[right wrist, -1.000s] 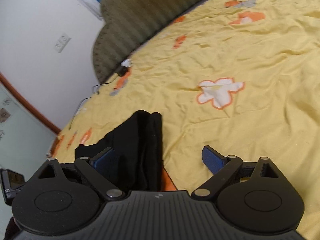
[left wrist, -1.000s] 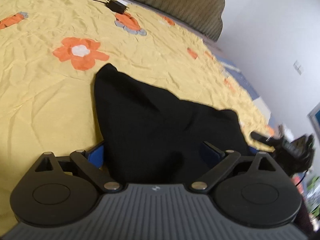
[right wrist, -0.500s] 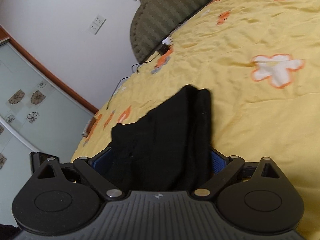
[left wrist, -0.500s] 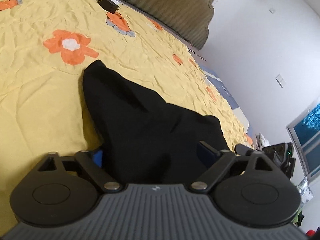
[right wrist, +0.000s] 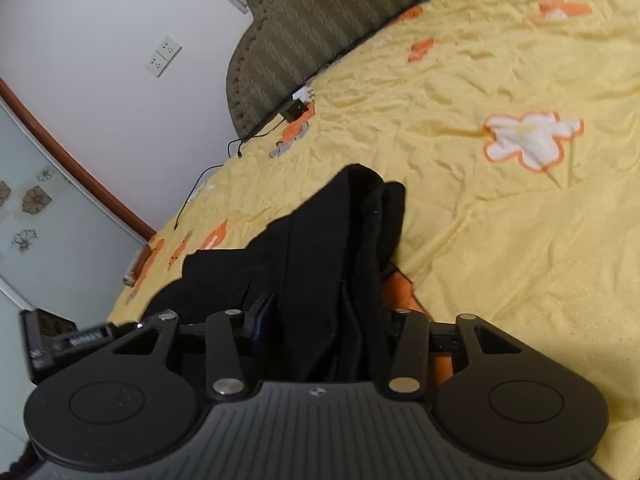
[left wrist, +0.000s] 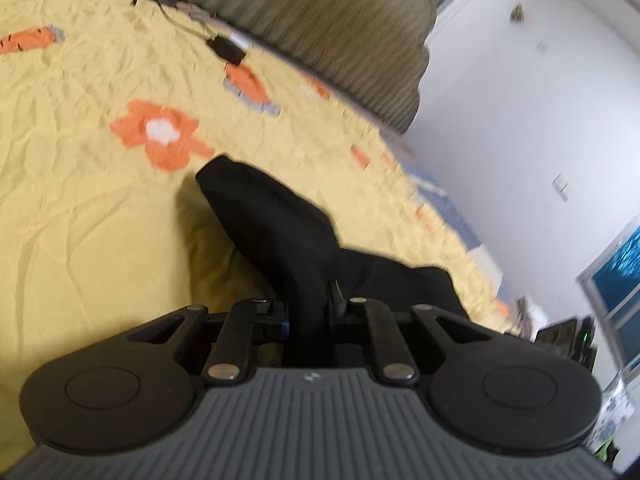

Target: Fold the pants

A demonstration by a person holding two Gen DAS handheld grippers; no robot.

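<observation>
Black pants (left wrist: pixel 276 220) lie bunched on a yellow flowered bedspread (left wrist: pixel 80 208). My left gripper (left wrist: pixel 308 304) is shut on a fold of the pants, the cloth pinched between its blue pads and running away from me to a far tip. In the right wrist view the pants (right wrist: pixel 336 240) lie as a thick folded strip. My right gripper (right wrist: pixel 328 316) is closed on that bundle, the fabric filling the gap between its fingers. The other gripper shows at the left edge of that view (right wrist: pixel 68 340).
A striped olive headboard (left wrist: pixel 304 12) runs along the bed's far edge. A black charger and cable (left wrist: pixel 226 50) lie on the bedspread near it. White walls and a window (left wrist: pixel 616 264) are to the right; a glass door (right wrist: pixel 36 216) is left of the bed.
Both grippers went from wide open around the pants to shut on the fabric. The cloth has gathered into narrower bunches between the fingers.
</observation>
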